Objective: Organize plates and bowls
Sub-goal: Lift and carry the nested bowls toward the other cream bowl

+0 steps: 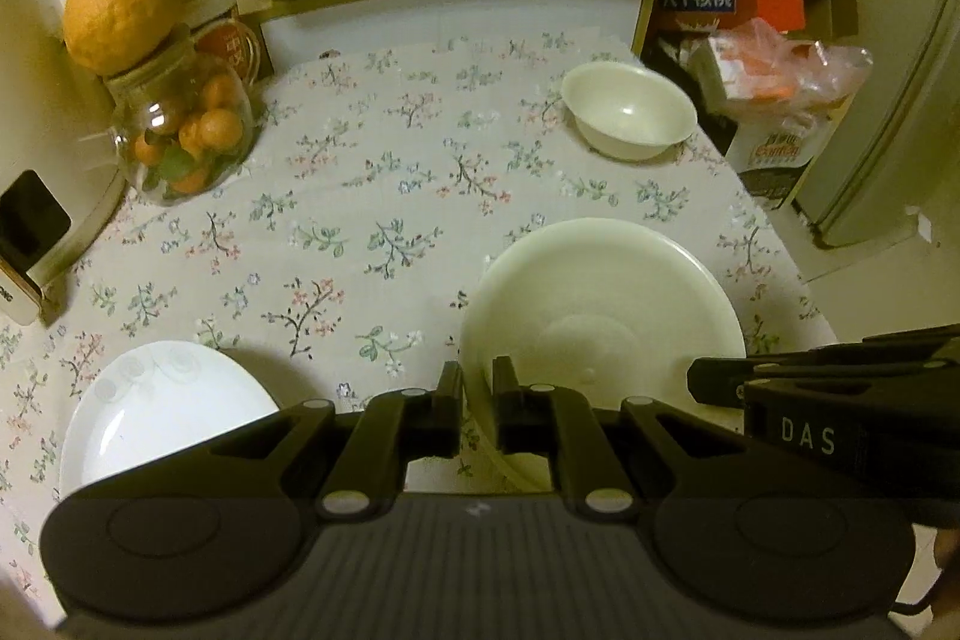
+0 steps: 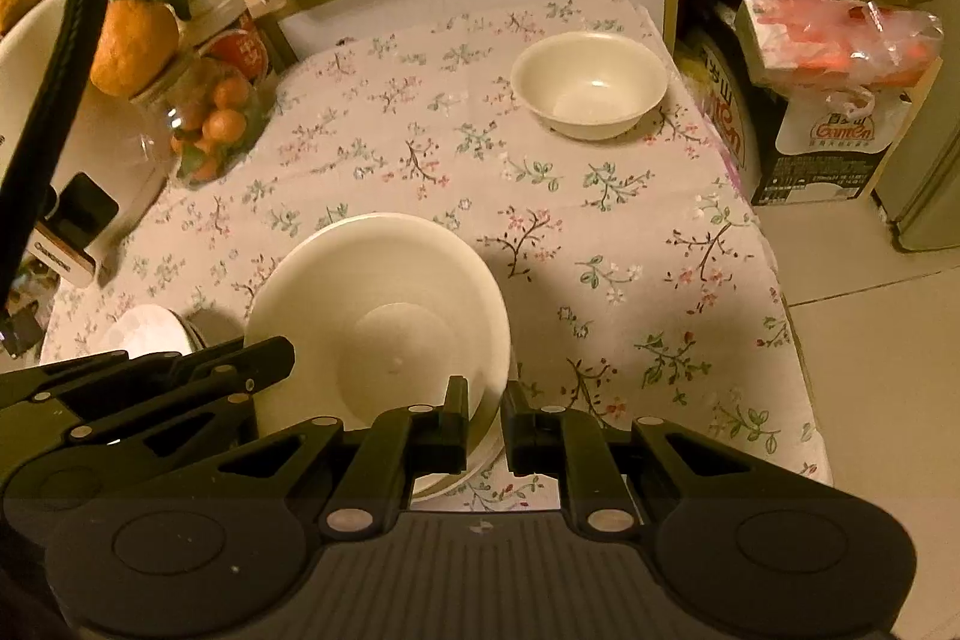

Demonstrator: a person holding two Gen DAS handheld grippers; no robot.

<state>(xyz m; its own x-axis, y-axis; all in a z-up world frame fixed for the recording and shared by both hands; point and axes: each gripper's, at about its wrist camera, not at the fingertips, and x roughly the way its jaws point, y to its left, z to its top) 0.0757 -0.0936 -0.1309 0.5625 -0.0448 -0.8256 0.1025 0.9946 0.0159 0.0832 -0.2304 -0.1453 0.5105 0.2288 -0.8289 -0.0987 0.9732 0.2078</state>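
While both tools clamp the large cream round plate (image 1: pixel 600 304) — left tool (image 1: pixel 477 394), right tool (image 2: pixel 486 412) — it hangs tilted above the desk (image 1: pixel 372 196).

Your left gripper (image 1: pixel 477 403) points steeply downward, its jaws nearly closed, pinching a thin rim between them. Your right gripper (image 2: pixel 485 415) tilts down the same way, jaws pinched just as narrowly, and the two sit close side by side.

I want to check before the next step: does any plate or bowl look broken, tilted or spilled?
No damage or spill shows. The large cream plate is tilted, near edge raised, both the left gripper and right gripper shut on its rim. The small bowl sits upright and empty.
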